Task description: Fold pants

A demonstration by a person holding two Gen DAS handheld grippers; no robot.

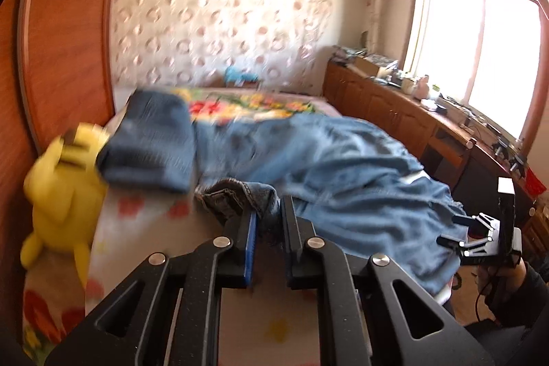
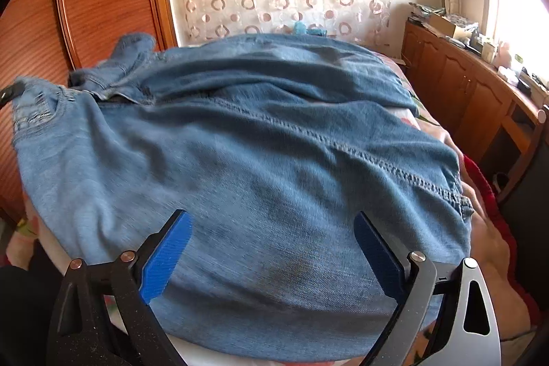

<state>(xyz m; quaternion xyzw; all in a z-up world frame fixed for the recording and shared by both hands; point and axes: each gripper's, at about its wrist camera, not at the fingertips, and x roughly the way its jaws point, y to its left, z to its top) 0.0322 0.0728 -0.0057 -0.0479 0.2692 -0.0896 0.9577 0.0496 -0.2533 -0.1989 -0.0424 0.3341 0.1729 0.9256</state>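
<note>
Your left gripper is pinching a bunched bit of the jeans near the waistband, its jaws clamped on the denim near the bed's left edge. The jeans are lying spread across the bed, running from your left gripper toward the bed's right edge, where your right gripper is sitting. In the right wrist view, the right gripper is hovering low over a broad leg panel of the jeans, its jaws standing wide apart with denim between them, not clamped. A folded blue cloth is lying by the bed's left edge, touching a yellow plush beside the wooden headboard
</note>
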